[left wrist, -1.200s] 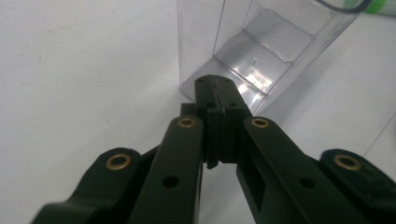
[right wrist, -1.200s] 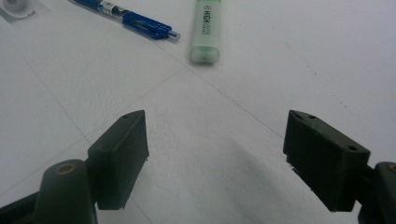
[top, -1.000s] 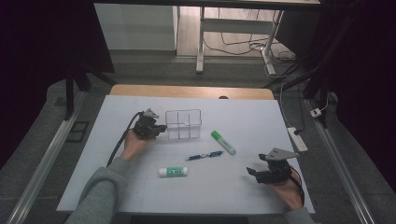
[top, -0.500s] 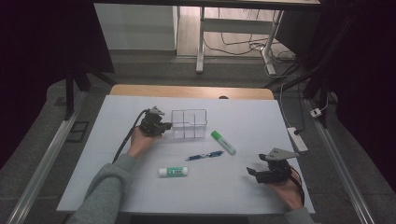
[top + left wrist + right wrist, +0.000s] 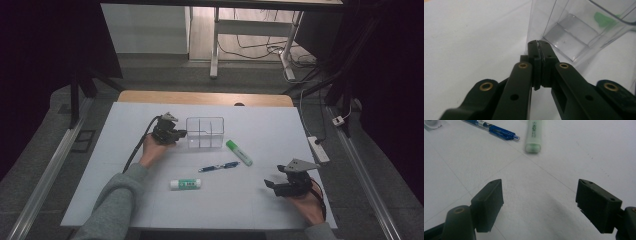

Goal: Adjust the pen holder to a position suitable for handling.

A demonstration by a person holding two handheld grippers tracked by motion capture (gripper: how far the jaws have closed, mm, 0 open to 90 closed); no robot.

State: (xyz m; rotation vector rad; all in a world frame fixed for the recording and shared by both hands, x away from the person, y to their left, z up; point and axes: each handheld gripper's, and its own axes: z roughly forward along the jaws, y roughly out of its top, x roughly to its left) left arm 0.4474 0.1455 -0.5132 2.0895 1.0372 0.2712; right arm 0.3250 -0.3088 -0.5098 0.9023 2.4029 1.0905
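Observation:
A clear plastic box [image 5: 205,132] with dividers stands at the table's back middle. My left gripper [image 5: 181,134] lies at its left wall. In the left gripper view the jaws are shut [image 5: 539,43], nothing between them, with their tip against the box's near corner [image 5: 574,32]. A green highlighter [image 5: 239,152], a blue pen [image 5: 218,166] and a white glue stick [image 5: 186,184] lie in front of the box. My right gripper [image 5: 274,184] rests open at the front right. Its pads [image 5: 490,200] stand wide apart over bare table, with the pen [image 5: 491,128] and highlighter [image 5: 534,135] beyond.
The white mat [image 5: 125,200] covers the table, and a wooden edge [image 5: 200,97] runs along the back. The left gripper's cable [image 5: 135,150] trails along the left forearm. A power strip [image 5: 318,149] lies off the mat's right edge.
My left gripper has moved right against the clear box, and the box has slid slightly right with it. The right gripper has stayed put.

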